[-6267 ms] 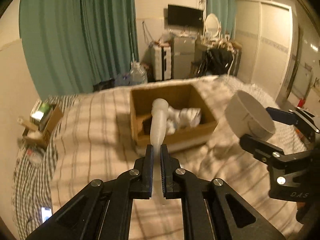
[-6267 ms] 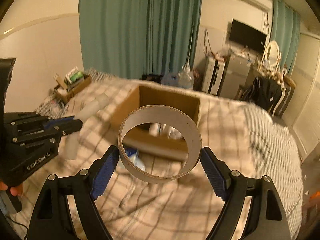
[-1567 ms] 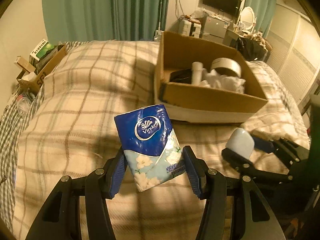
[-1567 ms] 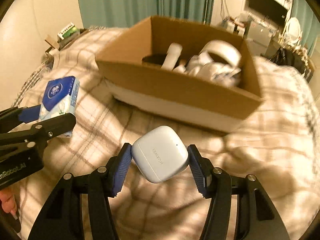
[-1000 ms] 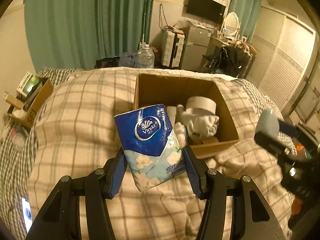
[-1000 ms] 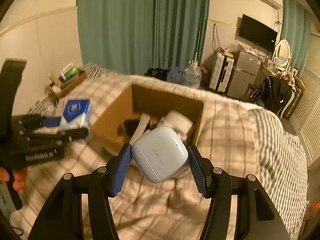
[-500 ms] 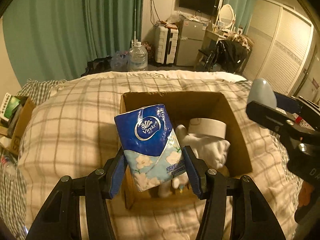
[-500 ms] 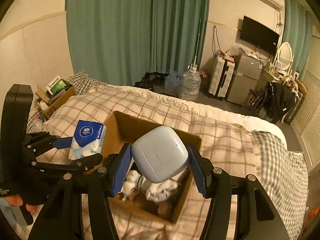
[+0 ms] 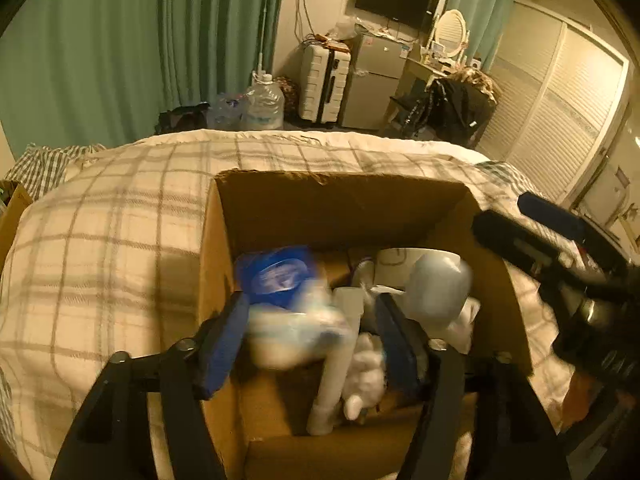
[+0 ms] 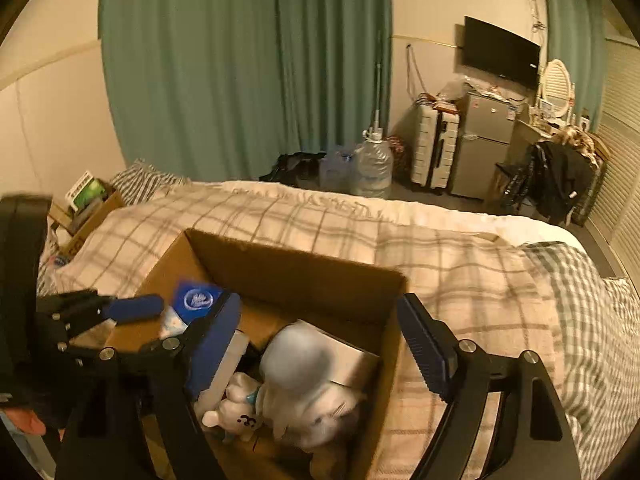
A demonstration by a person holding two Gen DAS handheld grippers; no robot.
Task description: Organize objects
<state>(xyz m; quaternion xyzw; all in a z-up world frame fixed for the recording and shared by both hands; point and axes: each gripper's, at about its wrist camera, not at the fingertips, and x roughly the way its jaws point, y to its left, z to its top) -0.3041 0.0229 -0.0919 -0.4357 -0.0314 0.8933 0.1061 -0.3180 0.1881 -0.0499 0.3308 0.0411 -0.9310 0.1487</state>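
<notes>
Over an open cardboard box (image 9: 216, 264) on a plaid-covered bed (image 9: 100, 240), two hand-held grippers have just been opening. The left gripper (image 9: 310, 332) stands with its blue pads spread, and the blue-and-white tissue pack (image 9: 288, 300) shows as a motion-blurred shape between them, clear of the right-hand pad; whether it touches the left-hand pad cannot be told through the blur. From the right wrist view the same pack (image 10: 192, 304) sits just inside the box's left wall, beside the left gripper's fingers (image 10: 132, 308).

The right gripper (image 10: 320, 344) is likewise spread wide, its pads well apart from the pale earbud case (image 10: 298, 360), which appears blurred below and between them, above the things already in the box. Under the case lie a small white bear figure (image 10: 236, 416), a white tube (image 9: 334, 364) and a white tape roll (image 10: 348, 356).

Beyond the box the blanket runs to the bed's far edge, with green curtains (image 10: 240, 60), water jugs (image 10: 370, 172), a white suitcase (image 10: 434, 152), a small fridge (image 10: 484, 144) and a wall television (image 10: 500, 56) behind.
</notes>
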